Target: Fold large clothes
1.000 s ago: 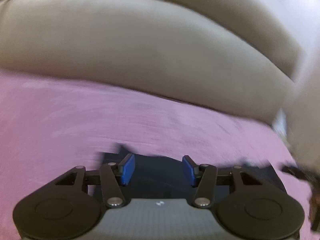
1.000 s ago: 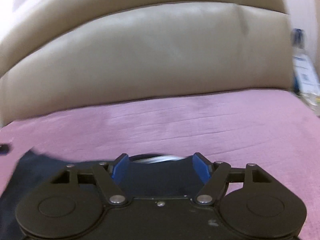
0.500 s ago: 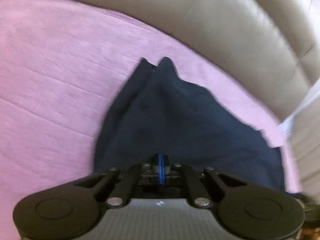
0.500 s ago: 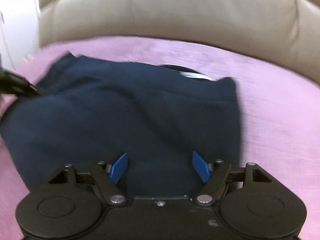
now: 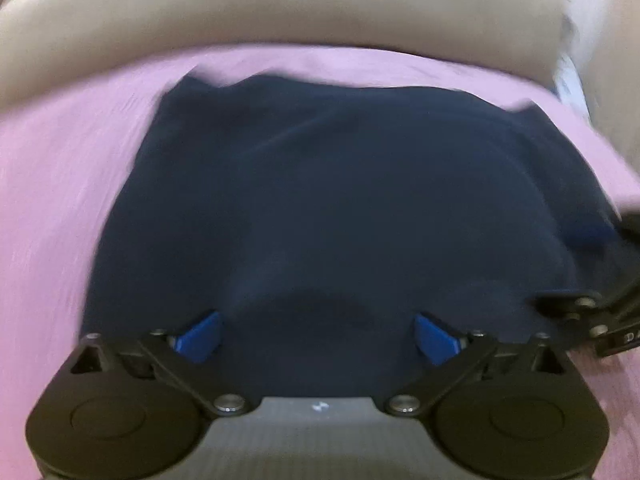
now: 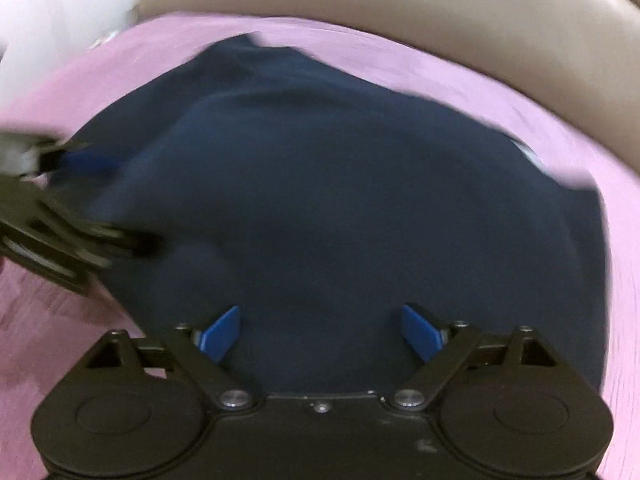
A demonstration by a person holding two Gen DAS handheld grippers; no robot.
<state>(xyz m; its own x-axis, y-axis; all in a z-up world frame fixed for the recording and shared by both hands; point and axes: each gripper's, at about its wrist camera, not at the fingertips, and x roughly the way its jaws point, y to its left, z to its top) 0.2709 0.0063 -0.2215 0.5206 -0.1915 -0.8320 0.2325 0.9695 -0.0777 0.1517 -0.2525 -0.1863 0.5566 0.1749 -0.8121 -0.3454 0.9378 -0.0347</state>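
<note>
Both grippers, left (image 5: 316, 338) and right (image 6: 320, 334), have dropped toward the garment (image 5: 320, 208); jaws opening wide, nothing pinched. It lies on the pink cover (image 5: 60, 168) before the sofa back (image 5: 280, 8), seemingly folded, though blur obscures its edges.

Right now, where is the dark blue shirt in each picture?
Left wrist view: the dark blue shirt fills the middle, spread on the pink cover.
Right wrist view: the dark blue shirt fills the middle, on the same cover.
Shared landmark: the beige couch back curves across the top of both.
</note>
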